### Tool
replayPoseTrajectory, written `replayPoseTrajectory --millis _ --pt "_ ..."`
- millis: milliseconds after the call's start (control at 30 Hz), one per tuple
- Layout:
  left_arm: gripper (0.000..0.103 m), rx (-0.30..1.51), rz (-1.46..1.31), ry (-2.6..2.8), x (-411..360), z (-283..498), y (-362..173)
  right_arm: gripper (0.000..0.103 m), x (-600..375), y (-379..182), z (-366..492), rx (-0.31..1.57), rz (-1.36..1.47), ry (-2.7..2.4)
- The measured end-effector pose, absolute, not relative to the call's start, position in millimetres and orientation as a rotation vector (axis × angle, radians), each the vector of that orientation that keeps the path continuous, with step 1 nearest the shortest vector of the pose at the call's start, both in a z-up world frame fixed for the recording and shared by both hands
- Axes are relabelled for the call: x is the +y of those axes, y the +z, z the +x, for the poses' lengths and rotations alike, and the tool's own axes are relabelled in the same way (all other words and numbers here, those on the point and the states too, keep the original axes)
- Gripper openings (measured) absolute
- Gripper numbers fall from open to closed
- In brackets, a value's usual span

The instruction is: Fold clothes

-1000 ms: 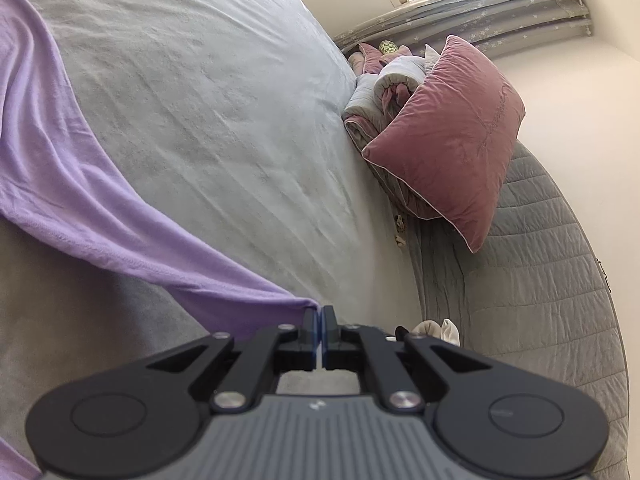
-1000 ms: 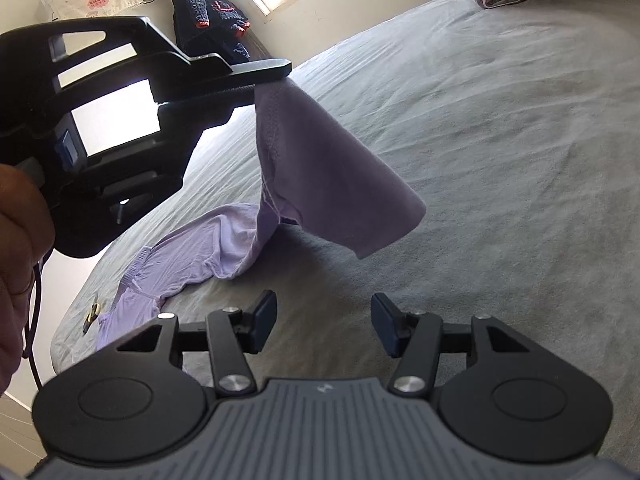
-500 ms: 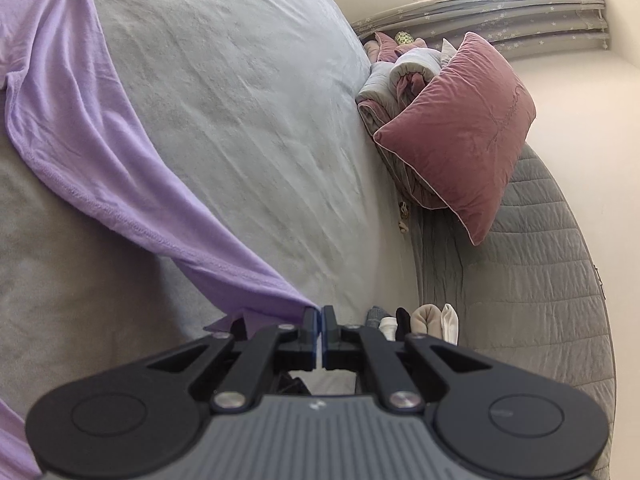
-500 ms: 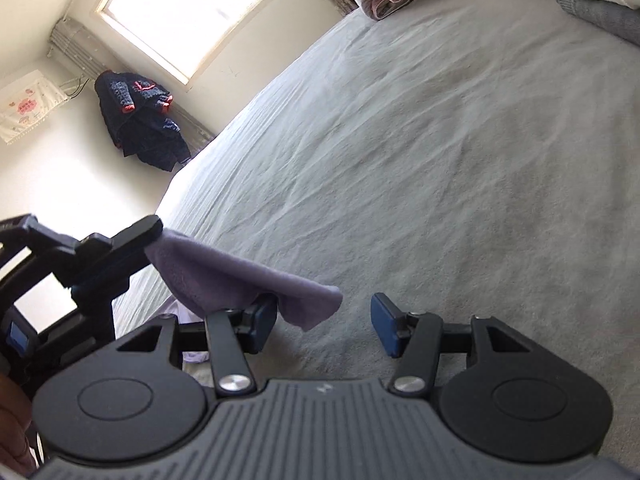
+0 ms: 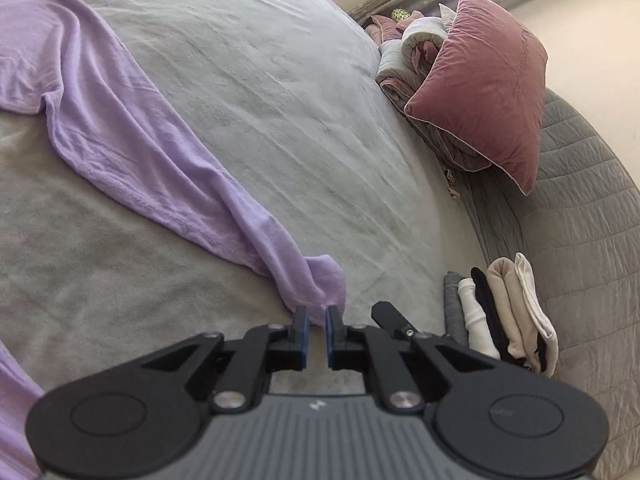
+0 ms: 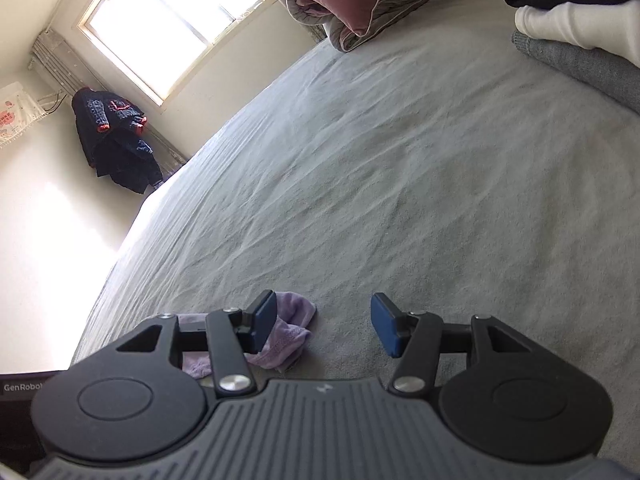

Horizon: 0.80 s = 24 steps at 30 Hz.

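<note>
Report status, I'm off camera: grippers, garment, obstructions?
Left gripper jaws just opening, lilac garment released on bed. Right gripper open, empty. Folded stack alongside.

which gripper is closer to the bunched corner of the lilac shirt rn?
Left. The left gripper has the lilac shirt corner at its just-opened fingers; the right gripper stands open beside it.

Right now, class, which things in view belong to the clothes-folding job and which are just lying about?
Job in hand:
lilac garment
left hand-held gripper, jaws just opened
folded clothes stack

Lying about:
pink pillow
rolled quilt
dark jacket
</note>
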<state>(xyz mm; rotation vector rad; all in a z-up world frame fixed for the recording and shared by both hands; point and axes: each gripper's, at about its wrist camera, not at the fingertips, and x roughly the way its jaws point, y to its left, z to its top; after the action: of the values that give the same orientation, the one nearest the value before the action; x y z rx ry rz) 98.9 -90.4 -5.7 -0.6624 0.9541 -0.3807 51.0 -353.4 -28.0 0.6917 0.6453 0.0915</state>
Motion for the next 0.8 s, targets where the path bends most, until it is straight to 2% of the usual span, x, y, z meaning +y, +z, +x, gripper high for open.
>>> replayPoseTrajectory --millis 100,167,433,533,567,633,700,800 --pt "0.042 0.923 -0.521 -0.388 -101.7 100.5 -2.0 0.056 -353.8 -27.9 52.4 0.648 0.669 0.079" --pt "0.046 0.901 -0.445 -0.398 -112.6 101.1 1.6 0.056 -356.4 -27.9 56.3 0.646 0.656 0.068" --pt "0.047 0.852 -0.233 -0.372 -158.6 113.1 7.2 0.057 -365.0 -31.5 57.1 0.671 0.622 0.007" --pt "0.045 0.859 -0.187 -0.335 -169.6 119.5 3.2 0.057 -369.7 -31.5 55.8 0.676 0.614 -0.011" --pt "0.041 0.863 -0.177 -0.325 -171.8 121.1 1.7 0.057 -371.1 -31.0 55.0 0.675 0.611 -0.015" --pt "0.028 0.875 -0.160 -0.309 -175.2 123.8 -1.5 0.057 -373.0 -30.0 54.4 0.673 0.602 -0.019" --pt "0.001 0.891 -0.150 -0.303 -175.5 124.9 -4.9 0.057 -375.0 -28.8 53.3 0.672 0.594 -0.022" --pt "0.000 0.902 -0.165 -0.299 -168.1 121.1 -5.1 0.057 -377.2 -27.2 52.0 0.670 0.589 -0.020"
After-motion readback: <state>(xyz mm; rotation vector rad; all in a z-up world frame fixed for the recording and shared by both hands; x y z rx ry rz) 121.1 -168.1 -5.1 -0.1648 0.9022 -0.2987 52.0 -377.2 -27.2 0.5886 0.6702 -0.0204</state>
